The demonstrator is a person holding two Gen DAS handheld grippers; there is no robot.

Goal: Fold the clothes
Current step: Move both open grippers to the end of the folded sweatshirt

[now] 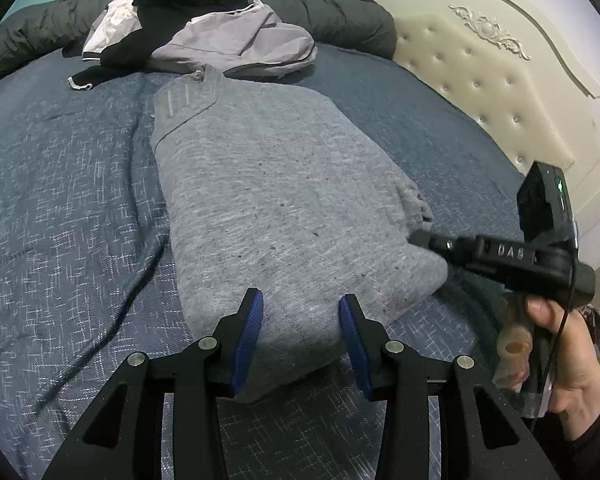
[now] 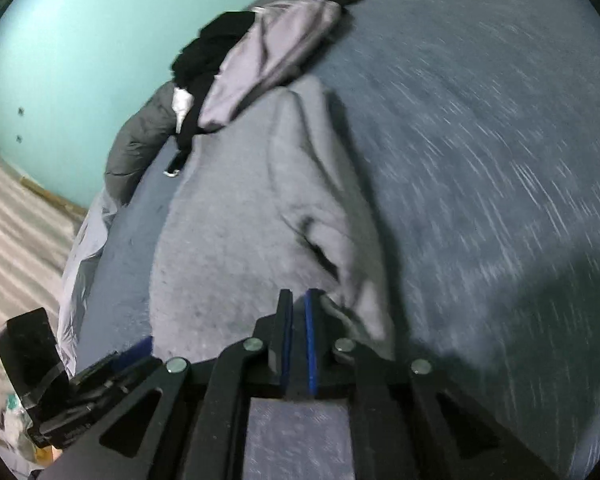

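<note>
A folded grey garment lies lengthwise on the blue bed cover. My left gripper is open, its blue-padded fingers standing on either side of the garment's near end. A hand holds my right gripper, whose tip touches the garment's crumpled right edge. In the right wrist view the right gripper is shut at the edge of the garment, with only a narrow dark slit between the pads. No cloth shows between them. This view is motion-blurred.
A pile of unfolded clothes, black, pale lilac and white, sits beyond the garment. A dark grey duvet runs along the far side. A cream tufted headboard stands at the right. The bed edge and striped floor lie to the left.
</note>
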